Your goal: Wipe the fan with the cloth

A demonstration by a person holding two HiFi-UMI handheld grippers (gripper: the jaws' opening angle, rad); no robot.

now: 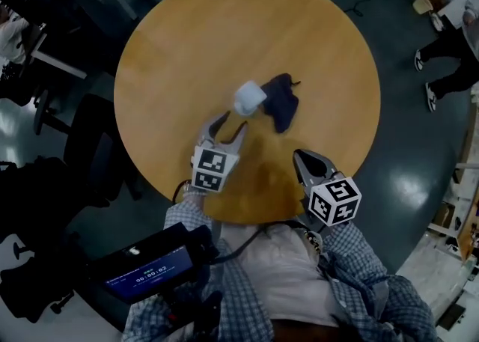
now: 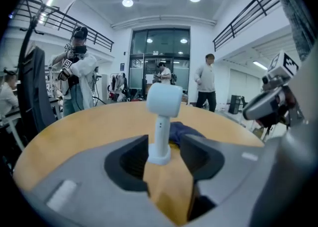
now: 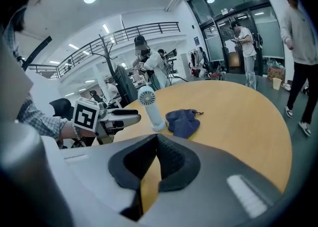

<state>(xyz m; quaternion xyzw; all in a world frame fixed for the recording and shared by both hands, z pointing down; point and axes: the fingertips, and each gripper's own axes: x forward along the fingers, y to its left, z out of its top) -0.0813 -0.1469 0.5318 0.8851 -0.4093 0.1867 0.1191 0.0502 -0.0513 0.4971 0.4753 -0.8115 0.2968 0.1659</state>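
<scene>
Left gripper (image 1: 233, 122) spread wide at the fan (image 1: 249, 98); right gripper (image 1: 301, 155) clenched and empty.

Both grippers reach forward and slant downward over the near part of the round table (image 1: 224, 34), the left ahead of the right. The left jaws stand apart, with the upright white fan's handle framed between them in the left gripper view, the pads not pressing it. The dark blue cloth (image 1: 281, 101) lies crumpled just beside the fan, on its right. Both sit near the table's middle, well away from every edge, with bare wood all round. A black office chair (image 1: 90, 146) stands beside the table's left rim.
</scene>
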